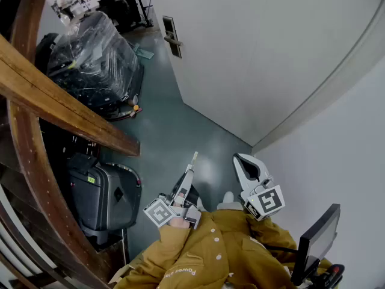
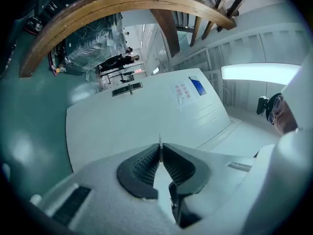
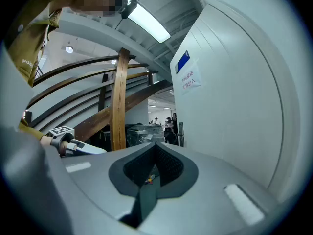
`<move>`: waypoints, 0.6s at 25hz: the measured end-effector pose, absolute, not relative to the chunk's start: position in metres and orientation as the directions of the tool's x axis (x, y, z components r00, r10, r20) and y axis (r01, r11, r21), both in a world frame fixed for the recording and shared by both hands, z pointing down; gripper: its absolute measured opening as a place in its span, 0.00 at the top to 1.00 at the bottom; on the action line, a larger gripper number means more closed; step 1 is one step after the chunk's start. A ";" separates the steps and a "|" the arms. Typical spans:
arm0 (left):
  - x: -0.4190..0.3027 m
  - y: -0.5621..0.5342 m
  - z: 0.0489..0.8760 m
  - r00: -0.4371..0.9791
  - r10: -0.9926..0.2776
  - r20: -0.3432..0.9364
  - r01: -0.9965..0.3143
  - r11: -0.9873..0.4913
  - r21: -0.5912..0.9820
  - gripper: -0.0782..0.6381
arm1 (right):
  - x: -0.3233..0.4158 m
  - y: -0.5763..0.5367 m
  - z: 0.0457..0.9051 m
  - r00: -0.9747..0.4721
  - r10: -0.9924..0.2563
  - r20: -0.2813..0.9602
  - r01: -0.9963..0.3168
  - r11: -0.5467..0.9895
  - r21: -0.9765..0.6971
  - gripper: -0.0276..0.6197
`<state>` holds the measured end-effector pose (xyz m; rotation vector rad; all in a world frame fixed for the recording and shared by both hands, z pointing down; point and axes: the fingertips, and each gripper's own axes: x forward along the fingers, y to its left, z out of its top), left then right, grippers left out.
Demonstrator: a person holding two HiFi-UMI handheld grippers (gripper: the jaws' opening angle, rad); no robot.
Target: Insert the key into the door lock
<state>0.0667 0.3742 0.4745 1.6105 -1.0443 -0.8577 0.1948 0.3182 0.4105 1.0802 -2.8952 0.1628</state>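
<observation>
A thin silver key (image 1: pixel 194 159) sticks out of my left gripper (image 1: pixel 189 174), whose jaws are shut on it. In the left gripper view the key (image 2: pixel 160 142) shows edge-on between the black pads (image 2: pixel 146 164), pointing level at the white door (image 2: pixel 146 116). The dark lock plate with its handle (image 2: pixel 126 88) lies further off, up and to the left on that door. From the head view the lock plate (image 1: pixel 171 37) is far ahead on the door (image 1: pixel 240 53). My right gripper (image 1: pixel 238 158) is shut with nothing held, beside the left one; its view shows the lock (image 3: pixel 181 129) down the door.
A curved wooden stair rail (image 1: pixel 66 116) runs along the left. Below it stand a grey suitcase (image 1: pixel 102 197) and plastic-wrapped goods (image 1: pixel 93 62). A notice (image 2: pixel 188 89) is stuck on the door. A white wall (image 1: pixel 337 179) closes the right side. People stand far off (image 2: pixel 117 62).
</observation>
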 end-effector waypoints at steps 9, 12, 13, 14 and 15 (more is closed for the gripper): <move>0.066 0.372 0.473 0.389 -0.920 -0.051 -0.216 -0.145 0.965 0.85 | 0.196 0.318 0.411 -0.740 -0.667 0.089 -0.673 0.736 -0.076 0.95; 0.068 0.373 0.471 0.389 -0.920 -0.054 -0.208 -0.145 0.967 0.85 | 0.194 0.318 0.410 -0.754 -0.652 0.081 -0.657 0.747 -0.103 0.95; 0.068 0.374 0.469 0.387 -0.920 -0.055 -0.206 -0.145 0.968 0.85 | 0.194 0.318 0.408 -0.757 -0.650 0.071 -0.653 0.748 -0.118 0.95; 0.067 0.376 0.467 0.386 -0.921 -0.056 -0.206 -0.145 0.968 0.85 | 0.193 0.318 0.405 -0.756 -0.651 0.062 -0.653 0.746 -0.127 0.95; 0.065 0.379 0.466 0.386 -0.921 -0.058 -0.208 -0.147 0.967 0.85 | 0.192 0.318 0.403 -0.753 -0.656 0.056 -0.657 0.743 -0.126 0.95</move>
